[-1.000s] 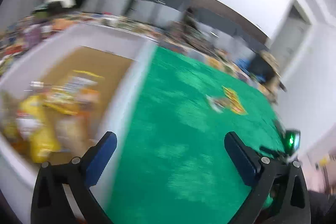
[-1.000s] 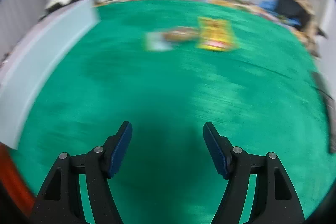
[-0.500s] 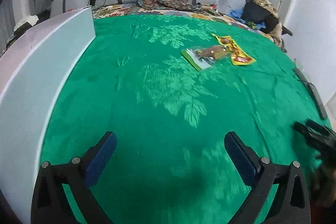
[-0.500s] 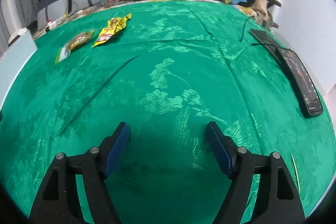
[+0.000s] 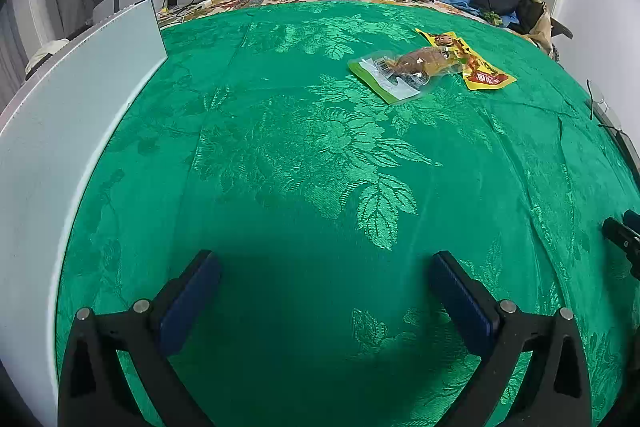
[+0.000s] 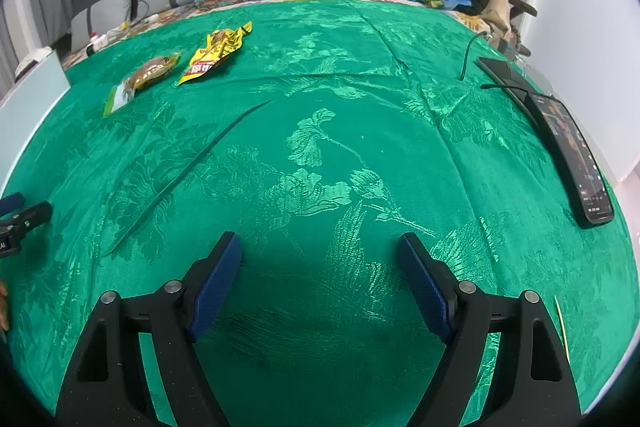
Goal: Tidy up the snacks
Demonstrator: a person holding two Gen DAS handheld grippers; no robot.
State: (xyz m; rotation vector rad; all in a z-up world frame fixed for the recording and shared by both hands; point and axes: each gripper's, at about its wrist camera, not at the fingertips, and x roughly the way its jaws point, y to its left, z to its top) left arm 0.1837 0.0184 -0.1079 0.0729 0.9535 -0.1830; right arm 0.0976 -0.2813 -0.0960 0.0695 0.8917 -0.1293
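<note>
On the far part of the green floral-patterned cloth surface lie a clear green-edged packet of brown snack and, touching it, a yellow foil snack packet, both well apart from the white box wall. The left tongs and right tongs gape wide, holding nothing.

The right gripper hangs spread wide and empty over the green cloth. Far ahead-left of its jaws lie a clear snack pouch and a yellow packet, nearly touching.
</note>
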